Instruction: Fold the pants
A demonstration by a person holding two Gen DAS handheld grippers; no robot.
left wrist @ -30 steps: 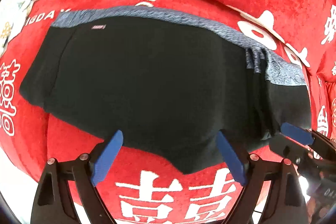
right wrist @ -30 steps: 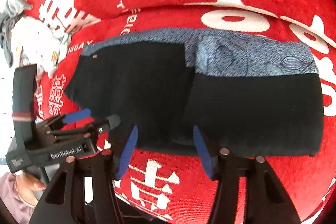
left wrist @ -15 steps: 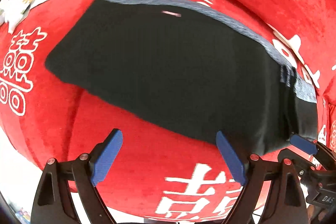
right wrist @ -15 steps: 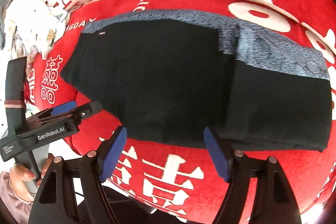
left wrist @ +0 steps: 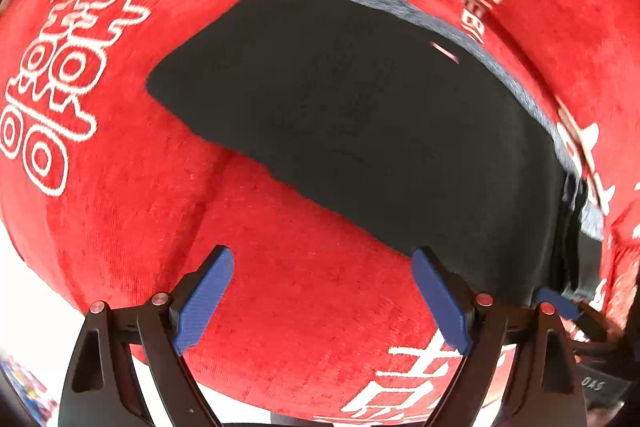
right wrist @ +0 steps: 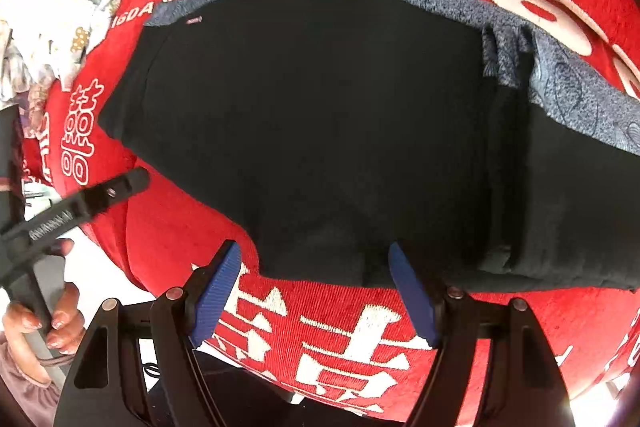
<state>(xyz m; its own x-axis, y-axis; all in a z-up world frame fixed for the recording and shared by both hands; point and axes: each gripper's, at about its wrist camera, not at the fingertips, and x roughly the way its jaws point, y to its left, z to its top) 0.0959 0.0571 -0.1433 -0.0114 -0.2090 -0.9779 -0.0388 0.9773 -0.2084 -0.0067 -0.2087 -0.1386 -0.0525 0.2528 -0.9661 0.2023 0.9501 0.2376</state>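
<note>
Now the left gripper point(left wrist: 322, 301) has swung away toward the pants' point(right wrist: 320, 131) free left end, jaws wide over bare red blanket point(left wrist: 120, 207), while the right gripper point(right wrist: 314, 293), also wide and empty, has closed in on the near hem. The pants lie flat, right side already folded over; the next fold looks imminent

Red velvet cover point(right wrist: 168, 227) is showing white double-happiness characters point(left wrist: 48, 95) left of the black pants point(right wrist: 320, 131); more white characters point(right wrist: 352, 347) are running along the cover's near edge. White Latin letters reading "IGDA" point(right wrist: 134, 17) are sitting beside the pants' waistband corner. Left gripper point(right wrist: 100, 195) body is bearing "GenRobot.AI", blurred. Small pink tag point(right wrist: 195, 20) on pants is unreadable.
</note>
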